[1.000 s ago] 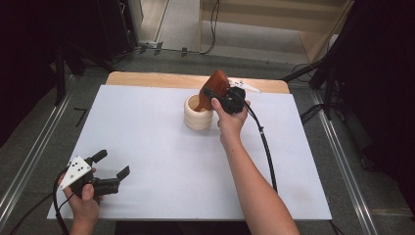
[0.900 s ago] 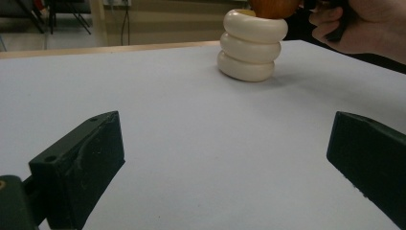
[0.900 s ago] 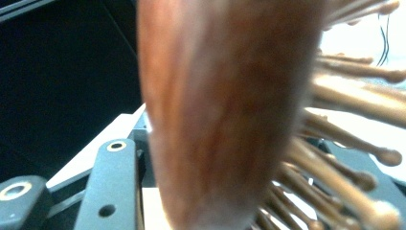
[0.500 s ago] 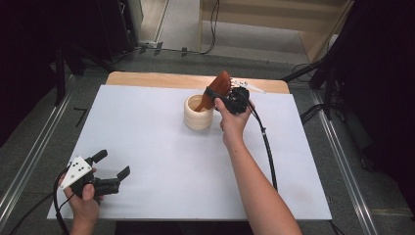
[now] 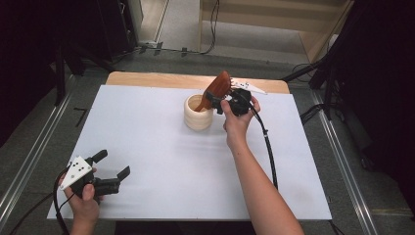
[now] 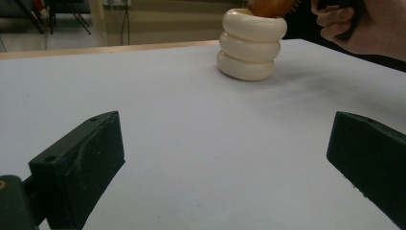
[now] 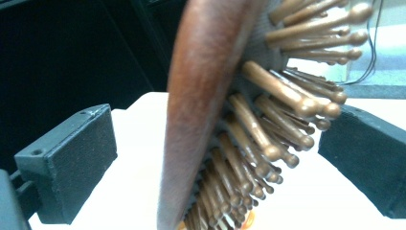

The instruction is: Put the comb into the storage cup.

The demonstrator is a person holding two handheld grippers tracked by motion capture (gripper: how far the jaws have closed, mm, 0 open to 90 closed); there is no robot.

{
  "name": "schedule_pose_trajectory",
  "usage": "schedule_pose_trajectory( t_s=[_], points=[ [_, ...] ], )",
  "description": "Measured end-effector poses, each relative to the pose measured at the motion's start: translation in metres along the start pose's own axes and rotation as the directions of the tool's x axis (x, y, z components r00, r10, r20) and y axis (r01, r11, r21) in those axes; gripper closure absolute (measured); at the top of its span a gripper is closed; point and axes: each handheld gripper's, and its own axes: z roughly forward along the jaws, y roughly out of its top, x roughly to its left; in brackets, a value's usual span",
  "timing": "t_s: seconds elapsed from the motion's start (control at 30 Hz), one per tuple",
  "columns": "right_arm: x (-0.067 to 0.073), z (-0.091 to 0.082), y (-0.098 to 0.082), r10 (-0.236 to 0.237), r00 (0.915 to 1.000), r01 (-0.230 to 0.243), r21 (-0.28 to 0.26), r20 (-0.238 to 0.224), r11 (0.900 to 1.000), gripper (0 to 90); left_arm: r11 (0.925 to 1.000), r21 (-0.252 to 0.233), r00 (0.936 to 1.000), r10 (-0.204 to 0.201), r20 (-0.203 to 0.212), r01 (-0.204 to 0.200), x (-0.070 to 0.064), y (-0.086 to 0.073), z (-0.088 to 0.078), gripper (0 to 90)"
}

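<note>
A cream ribbed holder stands on the white tabletop toward the back centre. A brown wooden hairbrush leans out of it, handle down inside, head tilted to the right. My right gripper is open, one jaw on each side of the brush head. The smooth back faces the left pad, with a clear gap between them. The bristle tips reach close to the right pad. My left gripper is held open over the near-left corner, with nothing between its jaws.
A white sheet covers the table, with a wooden strip showing along the far edge. The right gripper's black cable trails over the right side. Metal rails run along both sides of the table.
The right hand has shifted slightly to the right at the brush head, and the brush still stands in the holder. The left gripper has not moved.
</note>
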Motion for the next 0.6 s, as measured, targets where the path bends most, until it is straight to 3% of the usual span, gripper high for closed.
schedule_pose_trajectory(
  t_s=[0.27, 0.6],
  points=[
    [0.002, -0.012, 0.003, -0.060, 0.9982, 0.060, 0.010, 0.008, 0.998, 0.0, 1.0000, -0.002, 1.0000, 0.003, -0.001, -0.003, -0.001, 0.000, 0.001, 0.0],
    [-0.001, -0.032, 0.001, -0.097, 0.9952, 0.097, 0.010, -0.017, 0.995, 0.0, 1.0000, -0.001, 1.0000, 0.003, -0.003, -0.003, -0.001, 0.000, 0.001, 0.0]
  ],
)
